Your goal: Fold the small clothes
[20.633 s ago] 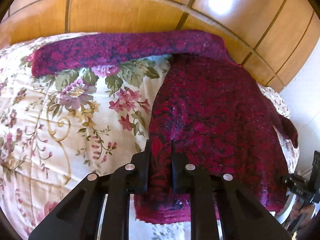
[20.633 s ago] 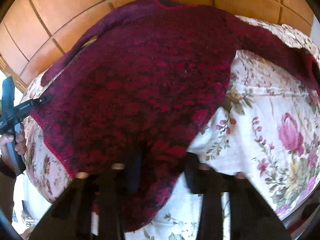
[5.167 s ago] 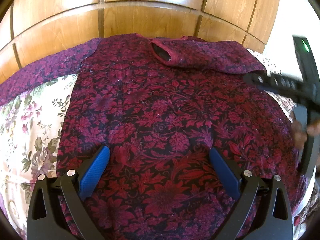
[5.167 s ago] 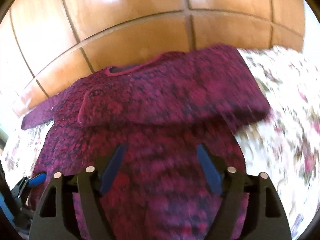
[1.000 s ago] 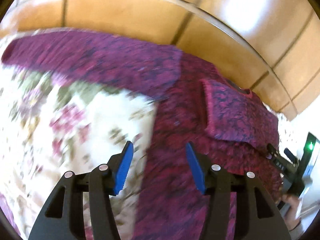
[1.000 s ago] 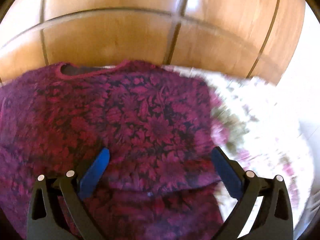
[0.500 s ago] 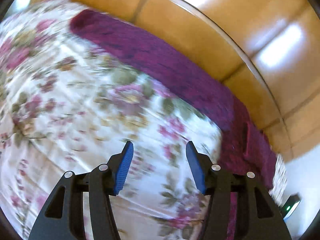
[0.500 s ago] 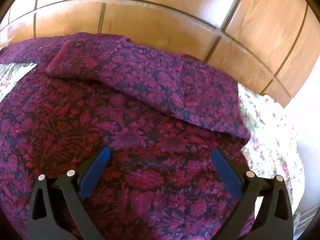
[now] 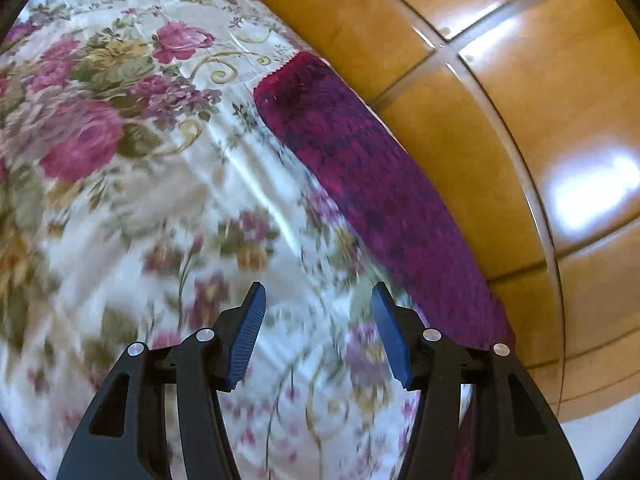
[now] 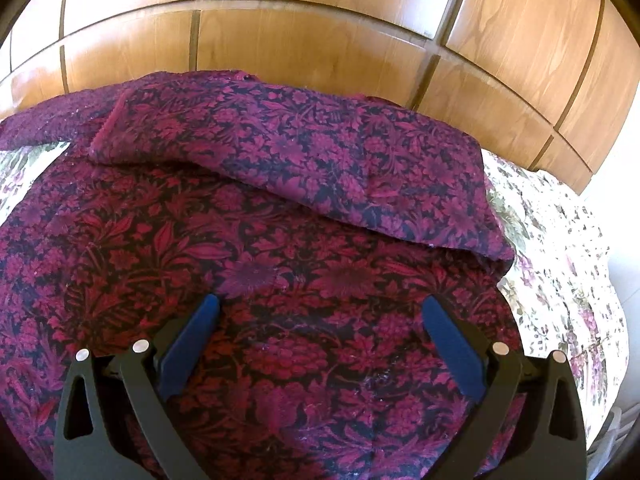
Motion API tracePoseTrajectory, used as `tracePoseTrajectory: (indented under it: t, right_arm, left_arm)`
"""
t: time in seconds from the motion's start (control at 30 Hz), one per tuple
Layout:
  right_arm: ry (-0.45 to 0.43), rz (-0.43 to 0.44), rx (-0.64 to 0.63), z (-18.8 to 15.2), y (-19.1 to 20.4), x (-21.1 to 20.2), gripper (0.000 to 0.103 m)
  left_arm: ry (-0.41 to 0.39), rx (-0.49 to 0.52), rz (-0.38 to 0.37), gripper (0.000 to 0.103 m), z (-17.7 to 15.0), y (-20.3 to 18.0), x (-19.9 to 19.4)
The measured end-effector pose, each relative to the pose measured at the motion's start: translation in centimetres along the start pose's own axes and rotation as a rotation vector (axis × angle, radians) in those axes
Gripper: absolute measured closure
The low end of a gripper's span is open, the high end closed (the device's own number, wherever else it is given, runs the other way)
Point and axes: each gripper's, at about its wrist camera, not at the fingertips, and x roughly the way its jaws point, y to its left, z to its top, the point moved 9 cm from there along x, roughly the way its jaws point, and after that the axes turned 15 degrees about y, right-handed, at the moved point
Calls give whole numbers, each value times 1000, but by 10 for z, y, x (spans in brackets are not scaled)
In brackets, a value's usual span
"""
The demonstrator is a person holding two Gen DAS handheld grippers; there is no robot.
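A dark red floral sweater (image 10: 256, 280) lies flat on the flowered bedspread (image 9: 132, 184). Its right sleeve (image 10: 320, 160) is folded across the chest, cuff toward the left. The other sleeve (image 9: 372, 184) stretches straight out along the headboard, its cuff at the upper left of the left wrist view. My left gripper (image 9: 318, 320) hovers open over the bedspread just beside this sleeve, nothing between its blue pads. My right gripper (image 10: 320, 332) stands wide open above the sweater's body, holding nothing.
A glossy wooden headboard (image 10: 320, 36) runs along the far side of the bed, right behind the outstretched sleeve. Bare bedspread (image 10: 560, 264) shows to the right of the sweater, with a white wall beyond it.
My left gripper has swept left from the sweater's body along the outstretched sleeve toward its cuff, rolling as it went. The right gripper shifted slightly over the body. Both stayed open.
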Motion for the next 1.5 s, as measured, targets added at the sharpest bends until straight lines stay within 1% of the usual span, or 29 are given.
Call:
tracePoseTrajectory:
  t: [0.13,0.37,0.4,0.43,0.47,0.5,0.53,0.57,0.63,0.77,0.8,0.87,0.9,0.93,1.0,1.03,1.1,1.13,1.17,1.2,1.23,1.3,1.37,1.4,1.43,1.5]
  right_arm:
    - [-4,-9,-2,0,1,-1,2]
    - [-4,-6,1,0,0,0,2]
    - [-4,-5,1,0,0,0,2]
    - [-5,-3,3,0,0,0,2]
    - [-4,-3,3,0,0,0,2]
    - [-4,-2,4,0,0,1,2]
    - [-4,0,4,0,0,1,2]
    - [-3,2,5,0,0,1,2]
    - [-1,9,8,0,-1,1,2]
    - [0,14,10,1,-2,2,2]
    - [0,14,10,1,-2,2,2]
    - [0,14,10,1,-2,2,2]
    - [-1,14,9,1,-2,2,2]
    - [-1,13,9,1,-2,2,2]
    - [-2,10,9,1,-3,2,2]
    - [-3,8,8,2,-3,2,2]
    - [-2,10,9,1,-3,2,2]
    - [-2,11,10,1,-3,2,2]
    - [-3,11,10,2,-3,2,2]
    - [-3,9,9,1,-3,2,2]
    - [-4,8,9,2,-3,1,2]
    - [-6,5,11,2,-2,1,2]
    - [-4,9,13,2,-1,1,2]
    - [-3,13,14,2,-1,1,2]
    - [-2,16,16,2,-1,2,2]
    - [-1,19,17,3,-1,2,2]
  left_arm:
    - [-15,-45,33,49,31,8,9]
    - [-48,-30,140,49,72,3,21]
    - [-55,-21,153,54,76,0,23]
    - [-56,0,169,64,81,-4,25]
    - [-53,19,180,68,84,-8,26]
    - [-53,41,191,77,85,-12,27]
    - [-60,65,215,82,86,-17,27]
    - [-67,82,230,85,86,-21,26]
    - [-79,109,232,90,84,-32,21]
    - [-127,175,203,93,65,-55,0]
    - [-136,196,197,94,62,-67,1]
    - [-155,253,172,95,46,-87,-9]
    - [-160,275,163,97,40,-96,-10]
    - [-162,313,147,103,30,-114,-10]
    - [-157,383,112,103,10,-144,-7]
    - [-157,417,103,103,0,-153,-7]
    - [-157,502,106,103,-21,-177,-2]
    - [-153,518,111,103,-26,-184,2]
    - [-135,519,104,103,-32,-186,7]
    - [-88,503,73,103,-39,-185,14]
    - [-64,485,61,103,-40,-179,20]
    - [-34,445,78,103,-41,-162,27]
    - [-2,387,82,85,-42,-138,29]
    - [-1,360,79,69,-32,-125,31]
    - [-9,317,76,58,-30,-113,26]
    - [-20,217,72,54,-18,-85,21]
